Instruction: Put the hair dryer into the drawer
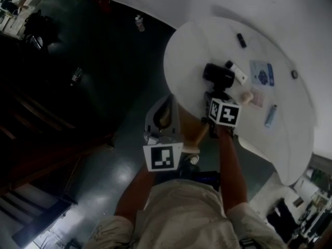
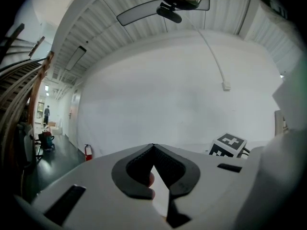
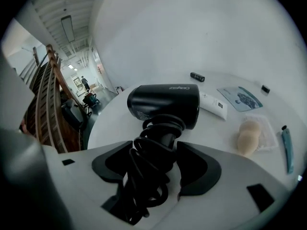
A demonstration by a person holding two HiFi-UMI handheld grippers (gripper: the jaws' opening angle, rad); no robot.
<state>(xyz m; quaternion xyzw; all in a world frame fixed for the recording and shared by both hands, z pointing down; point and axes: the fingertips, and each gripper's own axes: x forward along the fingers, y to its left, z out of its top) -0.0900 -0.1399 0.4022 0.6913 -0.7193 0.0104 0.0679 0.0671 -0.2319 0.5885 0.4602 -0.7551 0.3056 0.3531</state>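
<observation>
Right gripper [image 3: 156, 146] around half-hidden hair dryer [image 3: 165, 104]

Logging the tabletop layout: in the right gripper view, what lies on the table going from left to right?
hair dryer → white box → beige puff → blue pen

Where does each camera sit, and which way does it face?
Head view: on the person's head, looking down at the round white table; forearms show.
Left gripper view: rides left gripper, faces white wall; shut jaws show.
Right gripper view: rides right gripper, aims down at black hair dryer; open jaws show.
Shared: hair dryer, in head and right gripper views.
</observation>
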